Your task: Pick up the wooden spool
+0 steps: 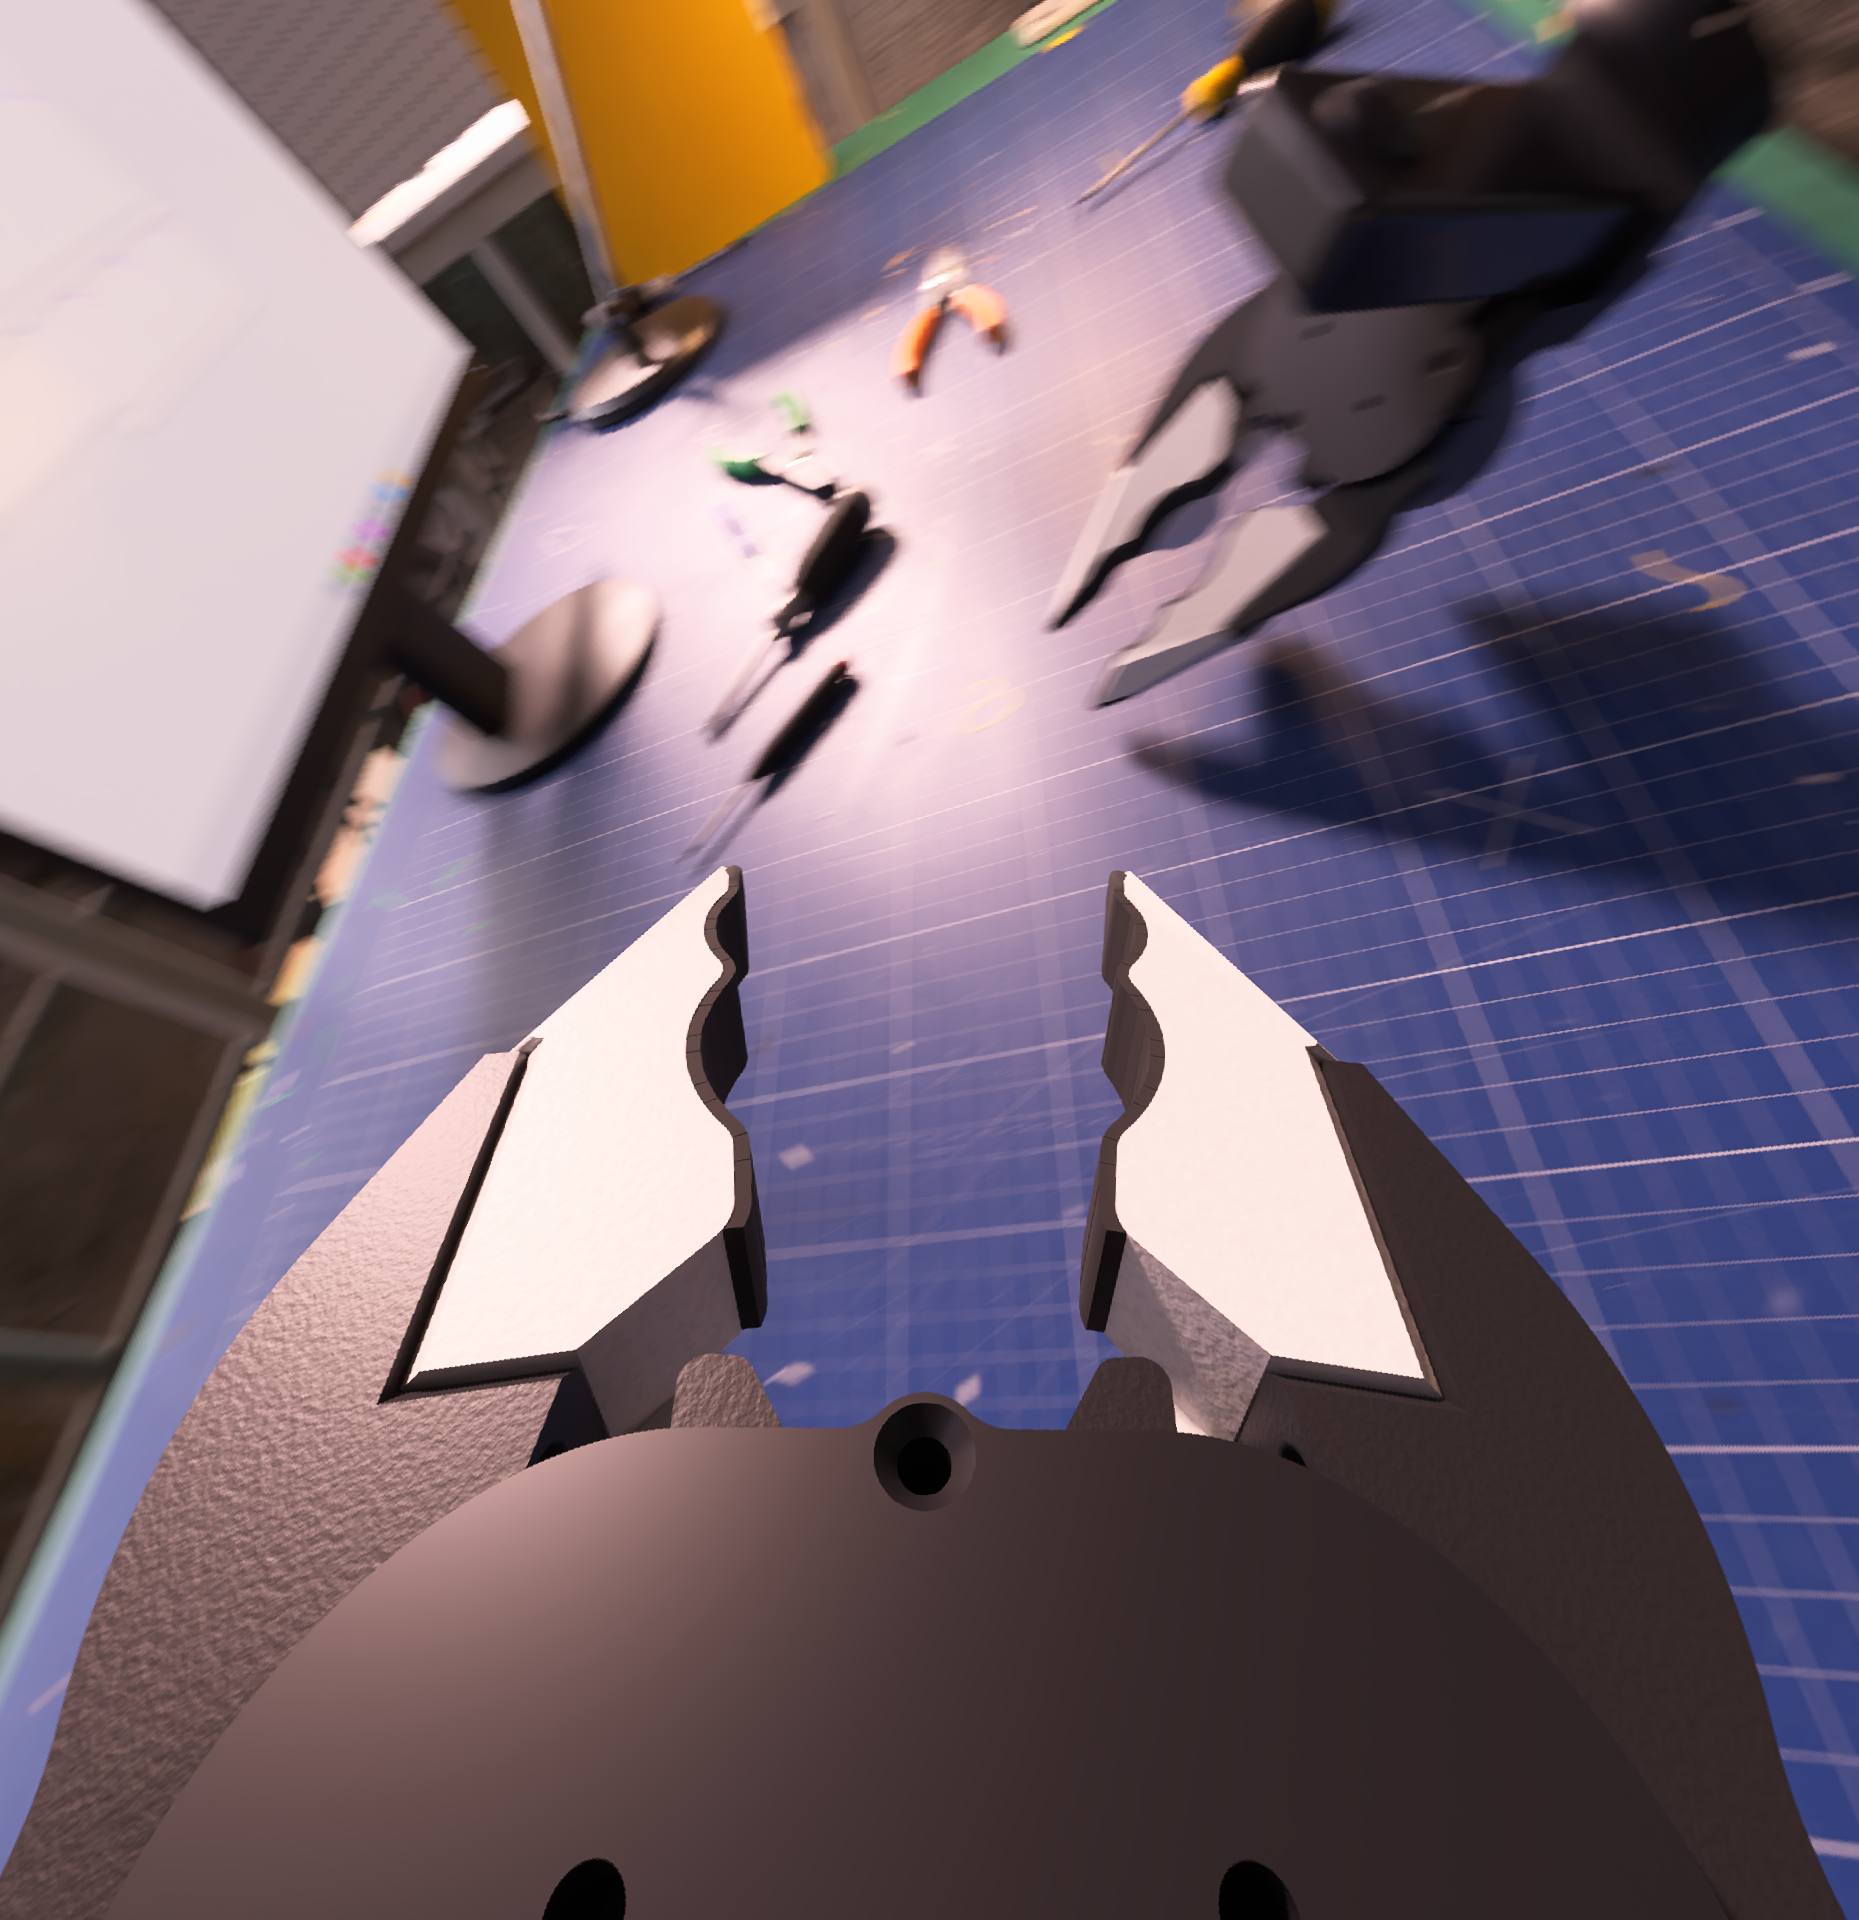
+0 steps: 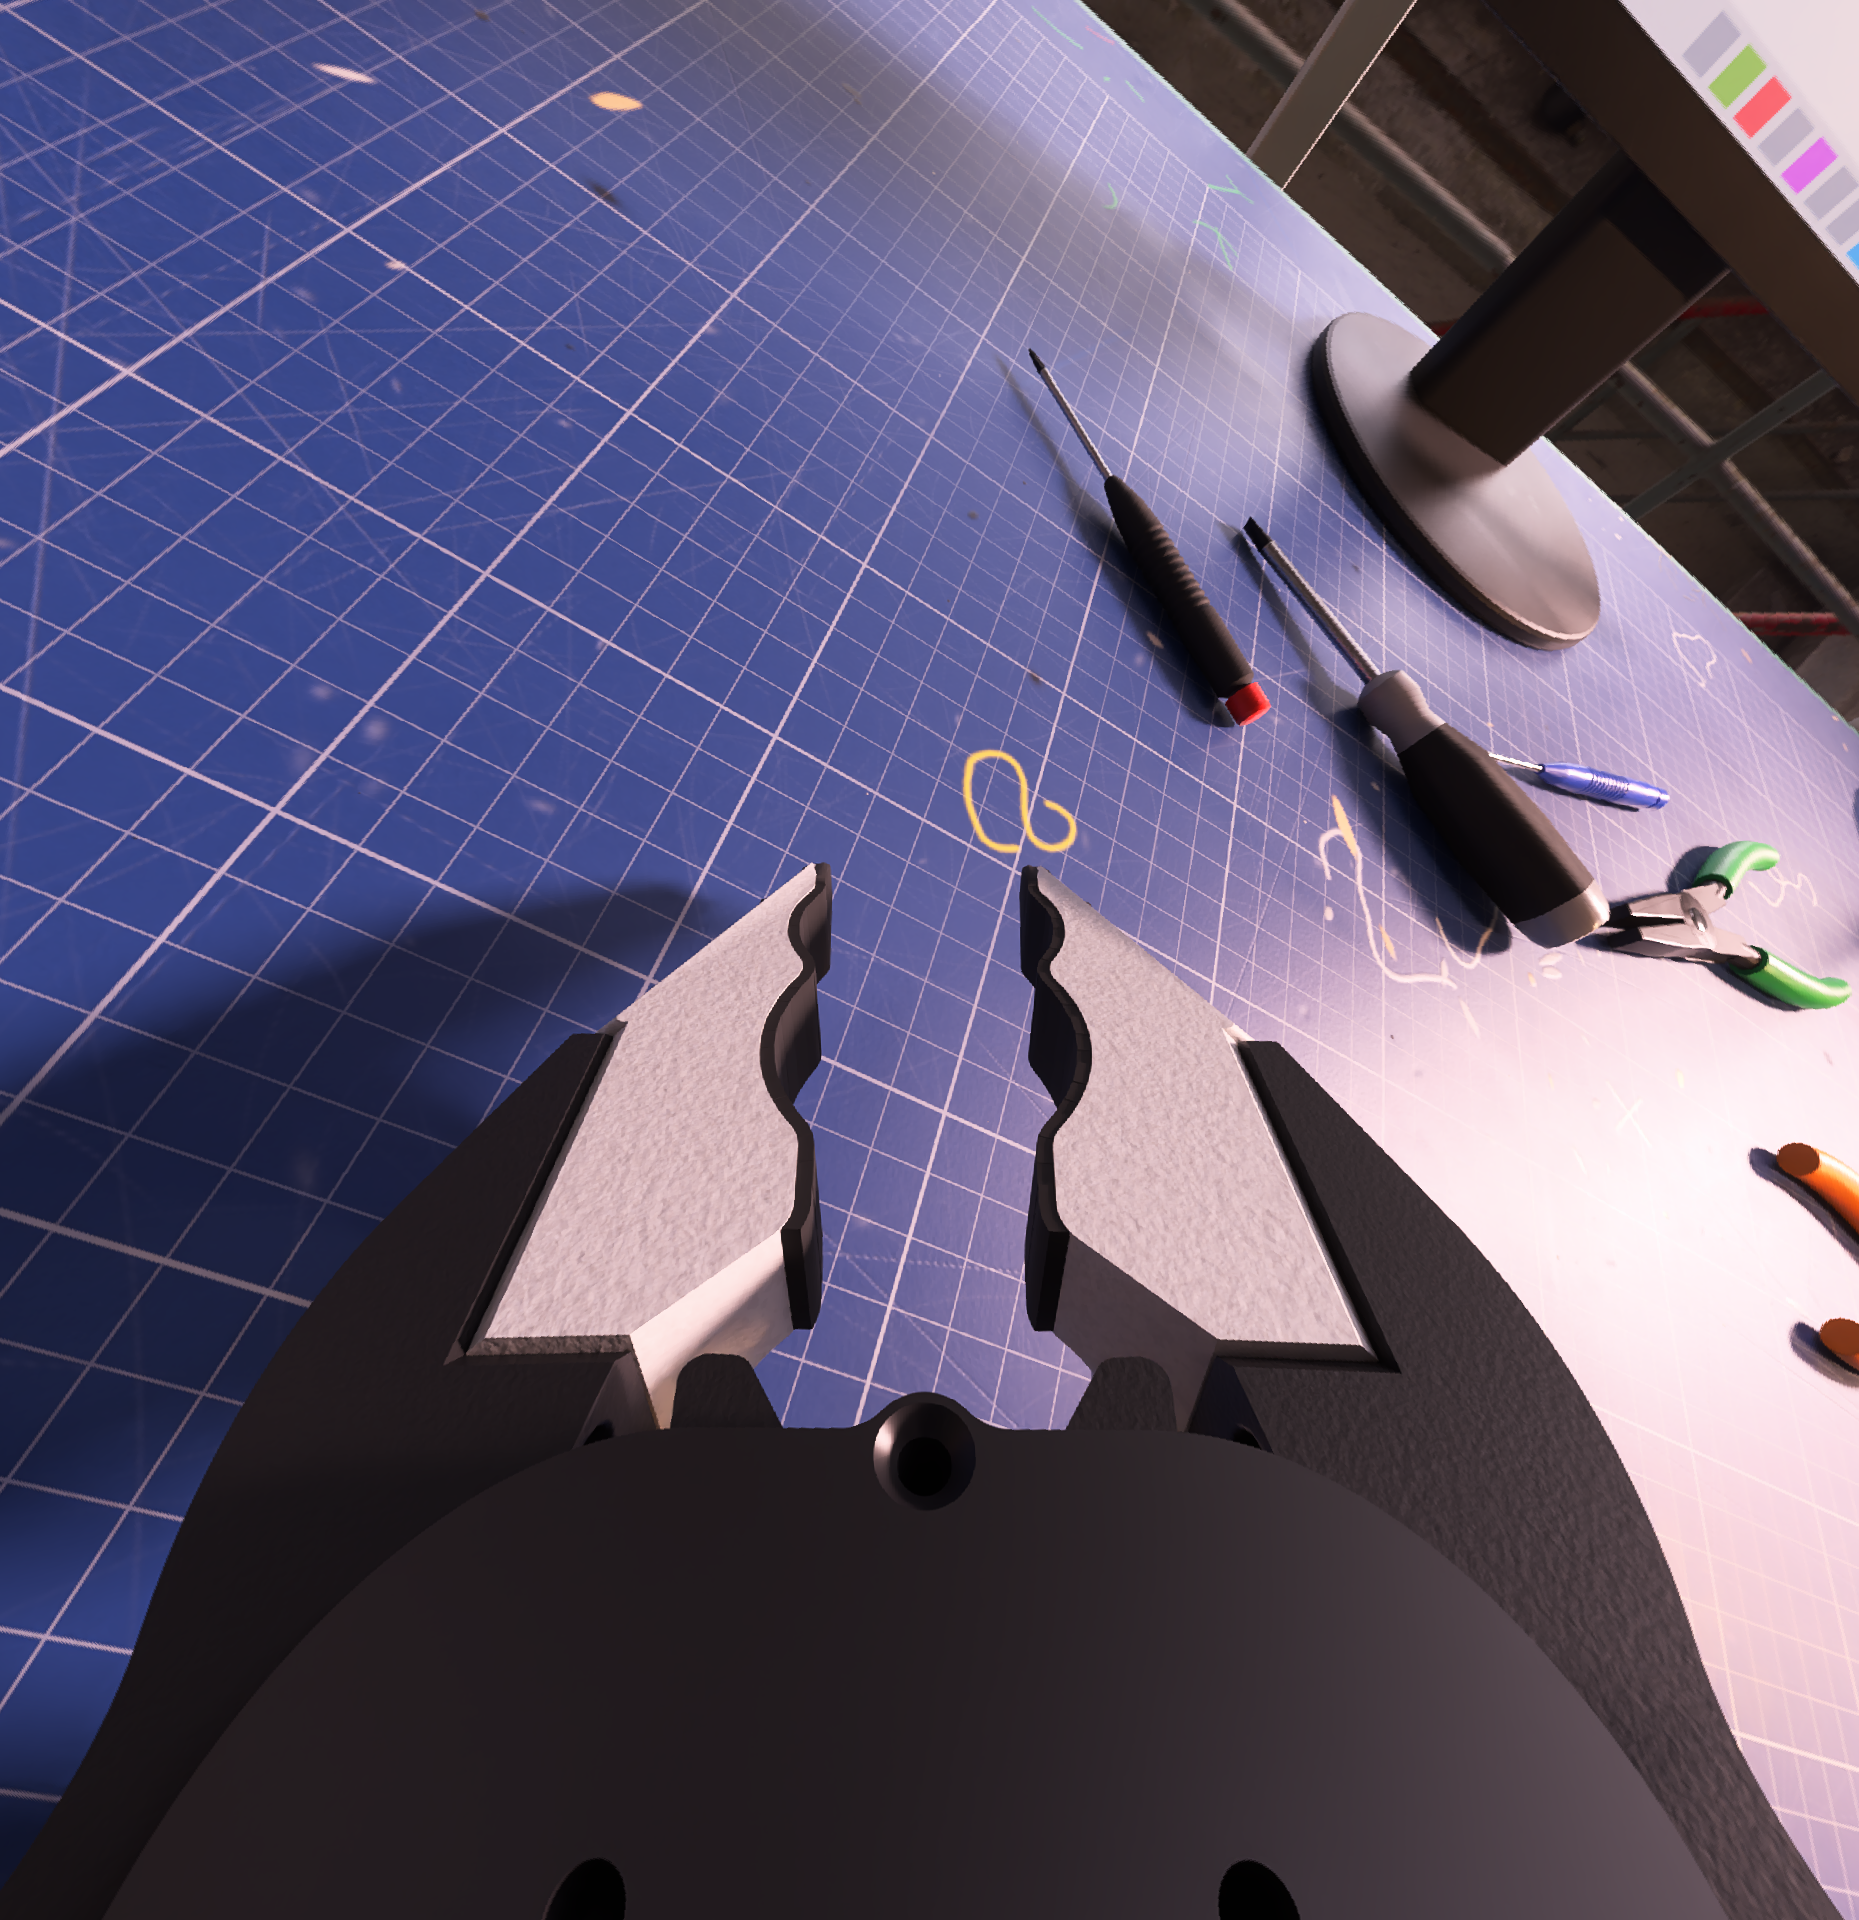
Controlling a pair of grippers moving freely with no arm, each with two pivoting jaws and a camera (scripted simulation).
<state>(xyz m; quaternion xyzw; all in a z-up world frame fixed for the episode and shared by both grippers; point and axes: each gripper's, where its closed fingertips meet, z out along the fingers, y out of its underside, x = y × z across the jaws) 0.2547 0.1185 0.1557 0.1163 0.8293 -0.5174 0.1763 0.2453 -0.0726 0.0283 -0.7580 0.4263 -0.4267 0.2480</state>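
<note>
I see a matt, scuffed blue cutting mat (image 2: 489, 520), grainy grey finger pads (image 2: 686, 1143), and a smooth metal monitor base (image 2: 1465, 520) upper right.

bare mat (image 2: 489, 520) ahead, screwdrivers (image 2: 1179, 582) rightward

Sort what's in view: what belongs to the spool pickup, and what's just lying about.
For the job:
- left gripper, open, empty
- right gripper, open, empty
- wooden spool: not in either view

Lying about:
- red-capped screwdriver
- black screwdriver
- blue driver
- green pliers
- orange pliers
- monitor stand
- cutting mat
</note>
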